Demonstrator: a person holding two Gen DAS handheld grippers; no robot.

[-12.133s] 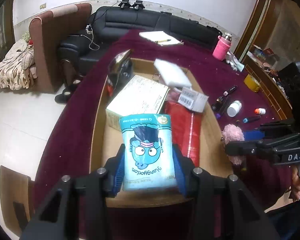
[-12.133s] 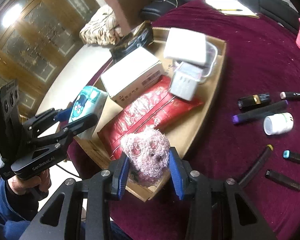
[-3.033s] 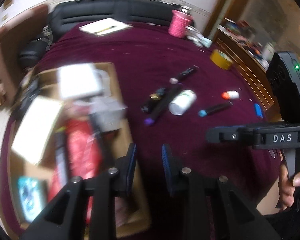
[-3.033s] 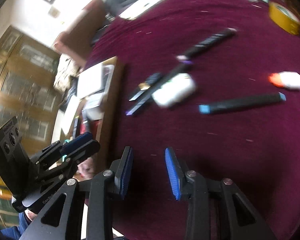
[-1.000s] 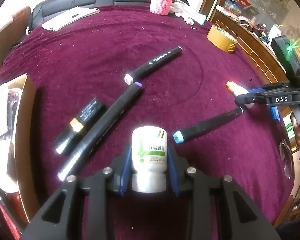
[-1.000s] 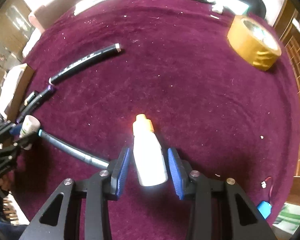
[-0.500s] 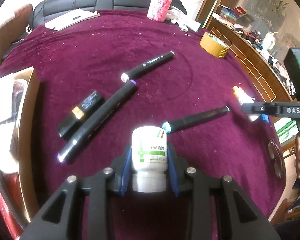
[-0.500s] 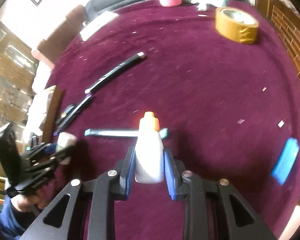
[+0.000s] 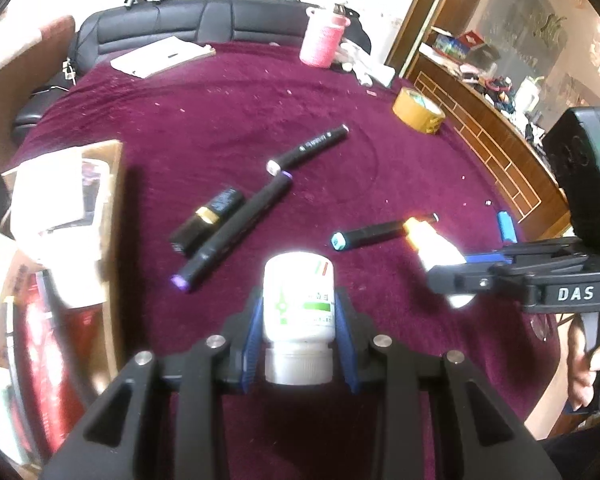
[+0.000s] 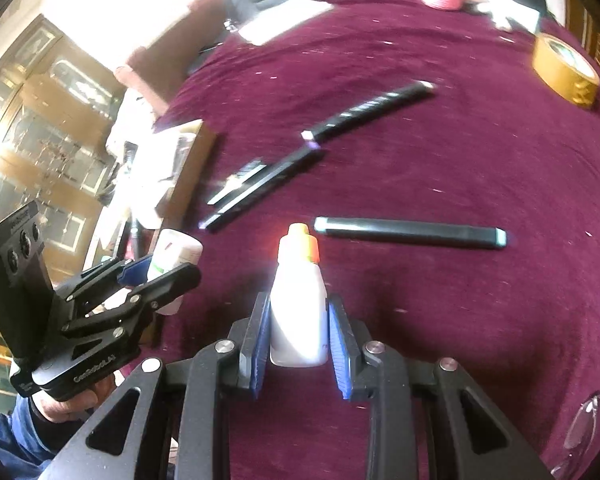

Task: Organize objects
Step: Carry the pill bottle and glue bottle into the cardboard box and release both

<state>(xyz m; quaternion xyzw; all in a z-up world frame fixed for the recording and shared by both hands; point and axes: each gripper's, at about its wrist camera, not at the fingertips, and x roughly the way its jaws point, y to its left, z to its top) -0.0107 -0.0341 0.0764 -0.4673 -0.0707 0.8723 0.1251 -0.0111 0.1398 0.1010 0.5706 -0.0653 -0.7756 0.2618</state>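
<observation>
My left gripper (image 9: 299,316) is shut on a white pill bottle (image 9: 299,300) with a green label, held above the maroon tablecloth (image 9: 228,112). My right gripper (image 10: 299,320) is shut on a white squeeze bottle (image 10: 299,300) with an orange cap. Each gripper shows in the other's view: the right one (image 9: 440,264) at the right, the left one (image 10: 156,272) at the left. Black markers lie on the cloth: a teal-capped one (image 10: 410,232), a purple-tipped one (image 9: 236,228), a white-tipped one (image 9: 308,148). A black and gold tube (image 9: 206,220) lies beside them.
An open cardboard box (image 9: 114,208) with several packed items sits at the left. A roll of brown tape (image 9: 418,112), a pink bottle (image 9: 324,42), a notepad (image 9: 160,56) and a small blue object (image 9: 506,226) lie on the cloth. A black sofa (image 9: 220,16) stands behind.
Both grippers have lifted and swung left toward the box with their bottles. The right gripper with the squeeze bottle has come closer to the left one.
</observation>
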